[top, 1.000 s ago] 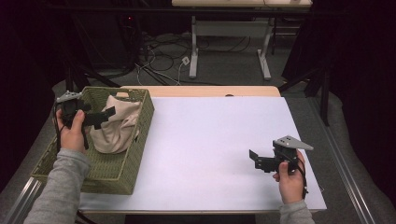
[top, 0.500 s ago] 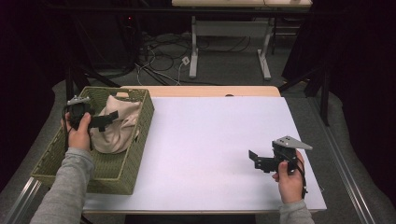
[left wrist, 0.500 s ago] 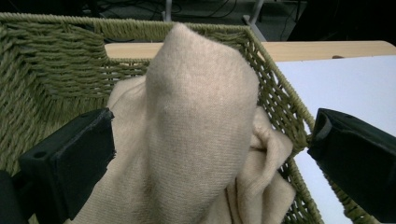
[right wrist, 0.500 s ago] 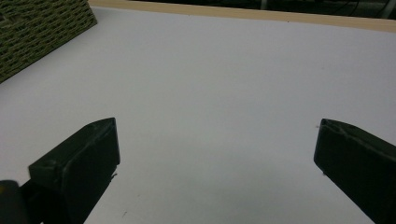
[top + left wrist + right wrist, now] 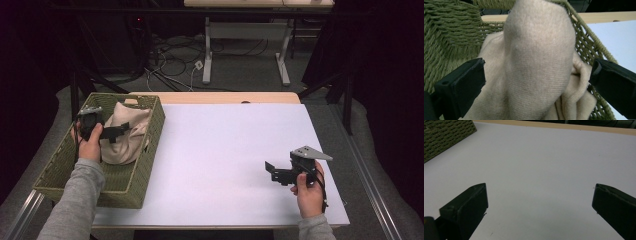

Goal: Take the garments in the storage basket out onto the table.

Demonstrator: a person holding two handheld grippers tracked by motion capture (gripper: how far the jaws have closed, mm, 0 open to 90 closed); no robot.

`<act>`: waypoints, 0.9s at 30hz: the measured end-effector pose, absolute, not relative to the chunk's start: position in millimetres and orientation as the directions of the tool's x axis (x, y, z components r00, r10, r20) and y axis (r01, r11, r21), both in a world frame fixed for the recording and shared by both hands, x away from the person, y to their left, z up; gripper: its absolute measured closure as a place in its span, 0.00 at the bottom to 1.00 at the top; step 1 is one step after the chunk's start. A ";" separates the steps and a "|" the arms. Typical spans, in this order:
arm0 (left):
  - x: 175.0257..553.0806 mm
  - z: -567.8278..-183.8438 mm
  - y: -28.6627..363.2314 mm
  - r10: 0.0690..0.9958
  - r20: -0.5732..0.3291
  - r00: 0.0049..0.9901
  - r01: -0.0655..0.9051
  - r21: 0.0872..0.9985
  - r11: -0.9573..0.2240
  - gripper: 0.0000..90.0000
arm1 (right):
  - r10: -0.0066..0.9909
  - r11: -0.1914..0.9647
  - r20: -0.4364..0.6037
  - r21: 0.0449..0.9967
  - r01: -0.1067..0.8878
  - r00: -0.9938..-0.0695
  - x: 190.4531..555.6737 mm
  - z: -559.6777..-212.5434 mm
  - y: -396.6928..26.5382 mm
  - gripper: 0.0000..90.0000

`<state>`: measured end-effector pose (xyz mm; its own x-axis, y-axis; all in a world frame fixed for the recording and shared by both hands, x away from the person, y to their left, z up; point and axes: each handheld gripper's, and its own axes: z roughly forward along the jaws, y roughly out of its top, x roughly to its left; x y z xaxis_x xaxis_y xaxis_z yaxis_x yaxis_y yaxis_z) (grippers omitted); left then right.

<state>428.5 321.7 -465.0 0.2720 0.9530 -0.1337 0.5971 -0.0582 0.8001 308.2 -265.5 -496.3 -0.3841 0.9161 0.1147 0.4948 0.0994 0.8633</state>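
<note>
Basket [image 5: 142,175] of green wicker is seen at the left of the high view, on the white table [image 5: 225,150]; a beige cloth [image 5: 122,142] is bunched in its upper half. The left gripper [image 5: 120,131] is held over the basket at upper left, its jaws spread wide on either side of the cloth [image 5: 539,62], which rises between them in the left gripper view without being clamped. Compared with the frame one second earlier, the left hand [image 5: 90,145] has been shifted slightly toward the right and upward in the frame, nearer the cloth. The right gripper [image 5: 272,172] is held at lower right above bare table, jaws released and apart, its position unchanged. The basket corner [image 5: 446,137] is seen at upper left of the right gripper view.
</note>
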 end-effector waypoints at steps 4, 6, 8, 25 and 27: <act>430.0 -469.7 324.1 0.956 -0.140 0.256 0.610 0.791 -0.048 0.00 | 0.914 0.102 0.118 0.860 0.500 -0.389 308.1 -496.6 -265.5 0.00; 430.9 -473.0 325.3 0.959 -0.141 0.247 0.616 0.786 -0.043 0.00 | 0.914 0.104 0.114 0.861 0.498 -0.389 308.7 -497.2 -265.0 0.00; 431.5 -475.8 325.9 0.961 -0.135 0.240 0.623 0.781 -0.046 0.00 | 0.913 0.110 0.110 0.861 0.496 -0.392 308.9 -497.6 -265.1 0.00; 436.4 -490.8 325.2 0.971 -0.083 0.226 0.658 0.748 -0.089 0.00 | 0.913 0.110 0.114 0.856 0.505 -0.392 309.9 -499.7 -263.8 0.00; 437.0 -492.1 324.8 0.973 -0.065 0.222 0.667 0.738 -0.103 0.00 | 0.913 0.109 0.115 0.856 0.505 -0.392 310.0 -499.8 -264.0 0.00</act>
<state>437.0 324.8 -492.1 0.2221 0.9728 -0.0654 0.6669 -0.1026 0.7381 310.0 -264.0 -499.8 -0.3917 0.9129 0.1151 0.5055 0.1090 0.8559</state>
